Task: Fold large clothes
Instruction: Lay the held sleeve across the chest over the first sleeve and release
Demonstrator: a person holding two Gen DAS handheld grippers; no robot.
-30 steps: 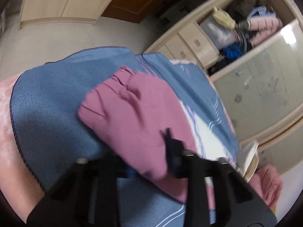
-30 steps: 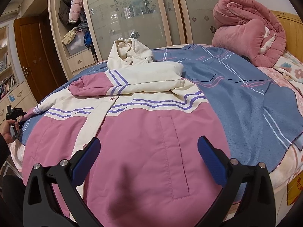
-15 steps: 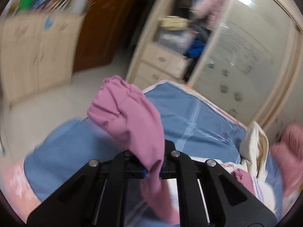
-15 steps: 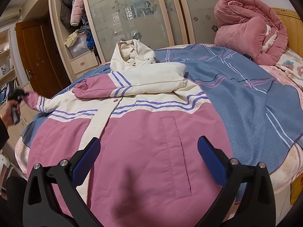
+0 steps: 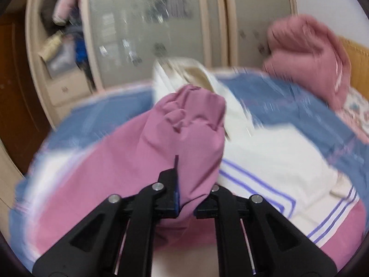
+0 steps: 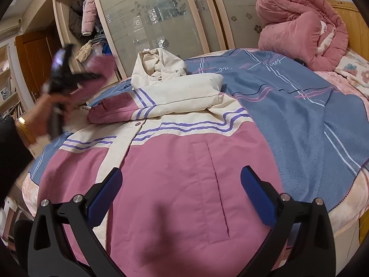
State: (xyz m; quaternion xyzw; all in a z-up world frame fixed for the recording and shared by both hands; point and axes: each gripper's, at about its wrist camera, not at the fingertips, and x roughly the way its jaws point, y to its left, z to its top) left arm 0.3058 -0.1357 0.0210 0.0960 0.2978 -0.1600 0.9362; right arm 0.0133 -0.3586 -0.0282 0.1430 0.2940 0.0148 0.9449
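Observation:
A large pink and cream jacket (image 6: 175,175) with purple stripes lies front up on a blue blanket (image 6: 299,120) on the bed. Its hood (image 6: 159,65) points toward the wardrobe, and one sleeve (image 6: 161,102) lies folded across the chest. My left gripper (image 5: 186,198) is shut on the pink cuff of the other sleeve (image 5: 189,133) and holds it raised above the jacket's left side. It shows blurred in the right wrist view (image 6: 69,78). My right gripper (image 6: 180,191) is open and empty, just above the jacket's lower front by the pocket slit (image 6: 221,198).
A rolled pink quilt (image 6: 299,23) sits at the far right by a wooden headboard (image 6: 346,13). A wardrobe with frosted sliding doors (image 6: 156,16) and open shelves of clothes (image 6: 90,30) stands behind the bed. A brown door (image 6: 34,57) is at the left.
My left gripper has lifted the pink sleeve off the bed's left edge and swung it up and rightward over the jacket. The right gripper has stayed nearly still.

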